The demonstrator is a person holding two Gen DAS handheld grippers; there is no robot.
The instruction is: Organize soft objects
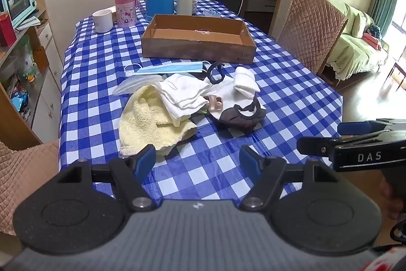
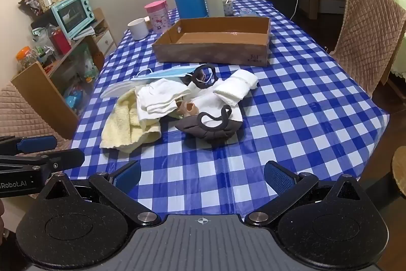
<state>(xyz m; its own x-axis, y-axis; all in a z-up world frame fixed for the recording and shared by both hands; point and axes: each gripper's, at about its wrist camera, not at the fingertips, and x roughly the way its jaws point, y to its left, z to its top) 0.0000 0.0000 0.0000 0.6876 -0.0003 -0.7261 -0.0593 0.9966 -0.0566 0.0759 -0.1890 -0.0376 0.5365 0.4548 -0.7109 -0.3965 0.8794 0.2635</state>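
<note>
From the left wrist, the left gripper (image 1: 198, 159) gapes wide and empty; the yellow towel (image 1: 149, 121) lies just ahead, slightly left, nearest this hand.

From the right wrist, the right gripper (image 2: 203, 175) is wide open too; the pile sits ahead-left, the cardboard box (image 2: 213, 51) beyond it.

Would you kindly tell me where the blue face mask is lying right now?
In both wrist views the blue face mask lies flat on the checked tablecloth, just in front of the cardboard box and behind the pile's white cloths.
</note>
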